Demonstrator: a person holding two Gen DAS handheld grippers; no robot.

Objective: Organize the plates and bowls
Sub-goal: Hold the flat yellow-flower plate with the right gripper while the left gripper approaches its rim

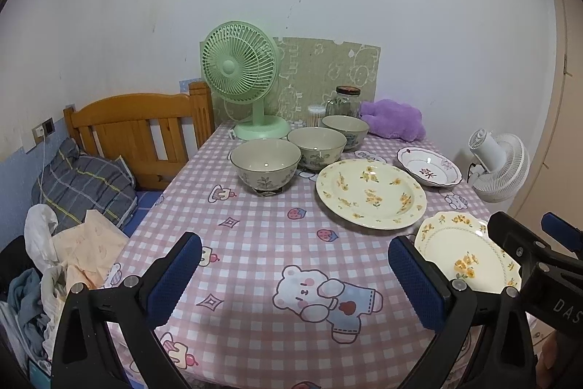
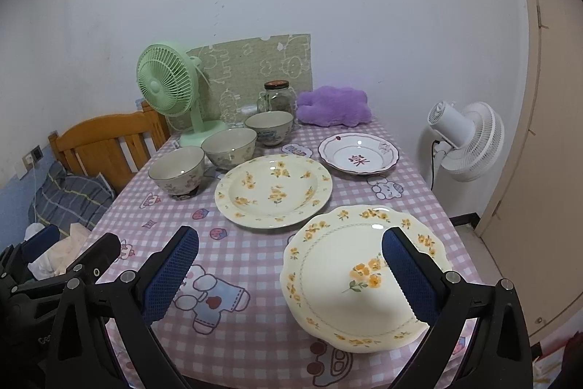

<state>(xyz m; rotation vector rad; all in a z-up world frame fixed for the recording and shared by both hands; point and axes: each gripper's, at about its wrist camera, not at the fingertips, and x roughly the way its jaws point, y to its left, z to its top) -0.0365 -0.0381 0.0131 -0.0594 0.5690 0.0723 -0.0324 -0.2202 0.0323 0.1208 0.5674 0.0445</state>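
Observation:
Three beige floral bowls stand in a diagonal row: near (image 1: 265,164) (image 2: 177,170), middle (image 1: 316,147) (image 2: 229,147), far (image 1: 345,131) (image 2: 269,127). A large yellow-flowered plate (image 1: 371,193) (image 2: 273,191) lies mid-table. A smaller scalloped yellow-flowered plate (image 1: 462,250) (image 2: 360,274) lies at the near right edge. A white plate with a red character (image 1: 429,166) (image 2: 358,153) lies at the far right. My left gripper (image 1: 295,274) is open and empty above the tablecloth. My right gripper (image 2: 291,270) is open and empty, its right finger over the scalloped plate.
The table has a pink checked cloth (image 1: 255,243). At its back stand a green fan (image 1: 240,75), a glass jar (image 1: 344,102), a cotton-swab tub (image 1: 316,115) and a purple plush (image 1: 395,119). A white fan (image 2: 466,141) stands right; a wooden bed (image 1: 138,130) with clothes is left.

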